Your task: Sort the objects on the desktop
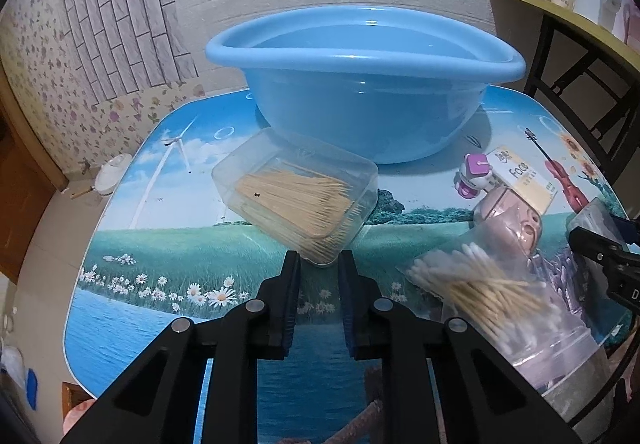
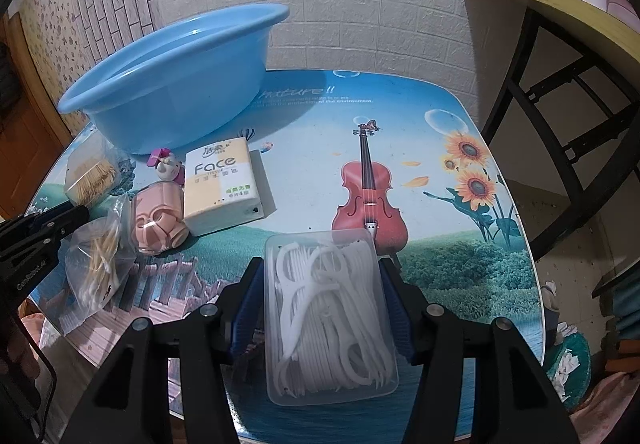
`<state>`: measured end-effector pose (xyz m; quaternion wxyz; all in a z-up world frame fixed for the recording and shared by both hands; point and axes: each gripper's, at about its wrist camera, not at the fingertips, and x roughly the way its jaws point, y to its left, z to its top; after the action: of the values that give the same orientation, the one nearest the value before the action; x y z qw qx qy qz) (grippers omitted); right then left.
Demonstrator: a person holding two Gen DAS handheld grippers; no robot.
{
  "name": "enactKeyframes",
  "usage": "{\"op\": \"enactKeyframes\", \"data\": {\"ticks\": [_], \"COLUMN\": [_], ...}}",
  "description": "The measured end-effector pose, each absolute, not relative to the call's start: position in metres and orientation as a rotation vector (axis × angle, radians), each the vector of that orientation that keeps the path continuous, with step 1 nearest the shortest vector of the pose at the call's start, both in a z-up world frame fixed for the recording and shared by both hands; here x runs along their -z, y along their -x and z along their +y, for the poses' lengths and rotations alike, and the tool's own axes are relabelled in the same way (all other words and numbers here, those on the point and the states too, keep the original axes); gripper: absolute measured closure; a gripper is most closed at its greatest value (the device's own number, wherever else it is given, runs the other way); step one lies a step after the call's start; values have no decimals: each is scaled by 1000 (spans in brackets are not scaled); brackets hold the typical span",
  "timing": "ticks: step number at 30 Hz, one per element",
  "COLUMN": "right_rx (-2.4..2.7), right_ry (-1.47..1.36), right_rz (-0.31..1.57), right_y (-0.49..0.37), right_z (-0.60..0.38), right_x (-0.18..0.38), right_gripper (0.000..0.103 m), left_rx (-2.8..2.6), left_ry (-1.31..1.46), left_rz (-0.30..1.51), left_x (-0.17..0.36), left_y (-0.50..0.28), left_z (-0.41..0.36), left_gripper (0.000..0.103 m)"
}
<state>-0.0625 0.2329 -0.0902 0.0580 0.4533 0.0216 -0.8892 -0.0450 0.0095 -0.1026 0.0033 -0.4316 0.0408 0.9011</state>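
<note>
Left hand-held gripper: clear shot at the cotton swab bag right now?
Probably not yet. The left hand-held gripper is shut on the corner of the toothpick box, so it is occupied. The cotton swab bag itself lies unobstructed just to its right.

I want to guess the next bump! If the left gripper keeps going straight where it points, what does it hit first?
Probably nothing new: the left gripper already pinches the clear toothpick box. Beyond it sits the blue basin.
</note>
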Motion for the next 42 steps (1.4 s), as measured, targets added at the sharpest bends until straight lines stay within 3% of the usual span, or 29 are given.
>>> {"op": "enactKeyframes", "data": {"ticks": [5,9,12,16,20,35,42], "right_rx": [2696,2700,2701,2703,2702,2707,2704], "right_ry": [-1368,-1365,-1365,-1362,-1363,-1362,-1366], "right_rz": [56,60,63,62,58,64,63], "right_y": [61,62,62,62,62,62,62], "right_z": [234,234,234,233,234,235,236], "right_x": [90,90,91,91,91,91,91], "right_gripper": [46,46,46,46,46,46,46], "left_rx": [-2809,-2841,-2850,-2876,-2843,-2792,-2746], "left_ry": [1354,1348,1334,1318,1331,1291,1264], "left_rz": [92,121,117,118,-30,13,-93], "left_x": [102,103,104,105,107,107,104], "left_y": [46,48,49,50,53,56,42], "left_z": [10,12,12,8,-6,-10,-34], "left_gripper": [85,66,64,49,46,41,36]}}
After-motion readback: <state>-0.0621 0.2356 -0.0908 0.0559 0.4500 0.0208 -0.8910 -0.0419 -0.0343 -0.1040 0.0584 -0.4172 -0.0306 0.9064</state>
